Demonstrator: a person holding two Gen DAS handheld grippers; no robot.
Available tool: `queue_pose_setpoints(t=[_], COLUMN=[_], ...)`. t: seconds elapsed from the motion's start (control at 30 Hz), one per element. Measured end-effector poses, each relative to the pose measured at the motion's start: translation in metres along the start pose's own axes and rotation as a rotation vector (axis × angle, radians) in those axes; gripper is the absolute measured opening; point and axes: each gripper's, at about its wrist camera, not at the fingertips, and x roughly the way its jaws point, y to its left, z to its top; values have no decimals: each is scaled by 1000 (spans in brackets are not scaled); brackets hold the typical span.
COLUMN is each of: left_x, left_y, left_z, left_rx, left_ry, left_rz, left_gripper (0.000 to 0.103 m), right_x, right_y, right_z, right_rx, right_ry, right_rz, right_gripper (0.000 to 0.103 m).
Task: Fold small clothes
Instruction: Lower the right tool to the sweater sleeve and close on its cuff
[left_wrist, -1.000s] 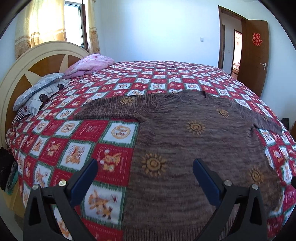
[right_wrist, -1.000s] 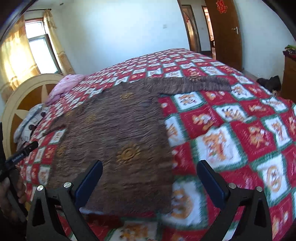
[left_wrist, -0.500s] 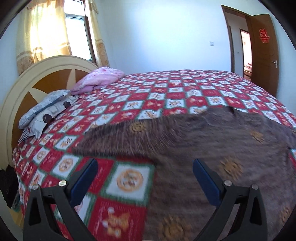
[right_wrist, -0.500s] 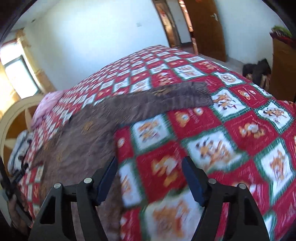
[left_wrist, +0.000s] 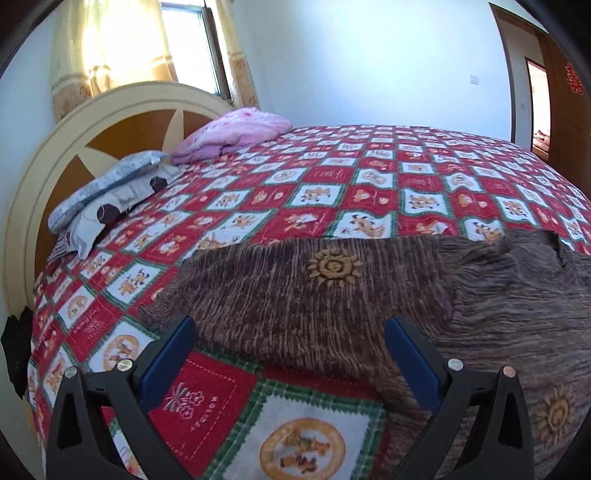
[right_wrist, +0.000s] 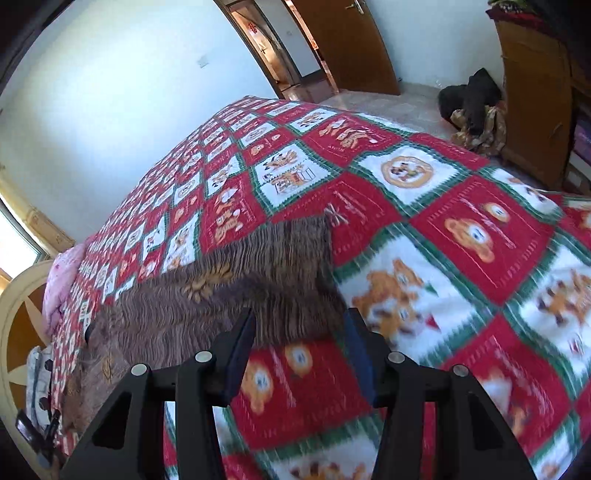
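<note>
a bedroom with pale walls, and a bed covered by a red, white and green patchwork quilt (left_wrist: 369, 192) printed with cartoon animals. a round cream and wood headboard (left_wrist: 74, 147) stands at the far left, under a sunlit window with yellow curtains (left_wrist: 110, 55). a grey patterned pillow (left_wrist: 107, 195) and a folded pink blanket (left_wrist: 232, 133) rest against the headboard. a brown wooden door (right_wrist: 340, 48) stands open on the far side of the room, and a wooden cabinet (right_wrist: 535, 103) sits by the wall with a dark pile of clothes (right_wrist: 472, 107) on the floor beside it.

a brown knitted sweater (left_wrist: 332, 302) with golden sun motifs lies spread flat on the quilt. one sleeve stretches out toward the headboard side, the other (right_wrist: 280, 266) toward the door side.

the left gripper (left_wrist: 290, 350) hovers low over the first sleeve, its blue-padded jaws spread wide and holding nothing. the right gripper (right_wrist: 299, 350) is at the cuff end of the other sleeve, jaws partly apart with the sleeve edge just ahead of them; the view there is blurred, and nothing appears clamped.
</note>
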Motion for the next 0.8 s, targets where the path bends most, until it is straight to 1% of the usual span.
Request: queue_pose_setpoints(t=[0.1, 0.13, 0.2, 0.23, 0.27, 0.3, 0.33, 0.43, 0.53, 0.67, 0.73, 0.8], left_x=[12, 19, 32, 36, 39, 41, 42, 38, 34, 39, 44, 46], left_y=[3, 5, 13, 16, 19, 22, 21, 12, 7, 11, 12, 12], left_z=[-4, -5, -7, -8, -9, -11, -12, -15, -15, -16, -18, -19], left_rx=[-21, -39, -87, -109, -130, -149, -152, -116, -88, -100, -102, -103], left_ry=[26, 50, 109, 129, 144, 154, 159, 144, 115, 137, 165, 176], left_rz=[-2, -10, -23, -36, -50, -55, -57, -42, -45, -54, -99, -130], left_gripper=[103, 103, 103, 103, 103, 103, 103, 103, 103, 103, 103, 103], right_x=[15, 20, 28, 29, 30, 30, 29, 22, 5, -21, -35, -43], right_y=[0, -1, -2, -1, 1, 5, 9, 29, 61, 119, 157, 191], right_z=[10, 12, 16, 17, 19, 20, 20, 25, 32, 36, 35, 31], right_rx=[-15, -14, -10, -15, -24, -34, -46, -97, -161, -272, -345, -411], right_ry=[19, 31, 40, 43, 48, 56, 53, 25, -27, -102, -132, -151], right_rz=[-19, -24, -7, 5, 19, 24, 12, -3, 2, 27, 57, 78], right_gripper=[51, 51, 50, 45, 22, 8, 8, 7, 6, 6, 6, 5])
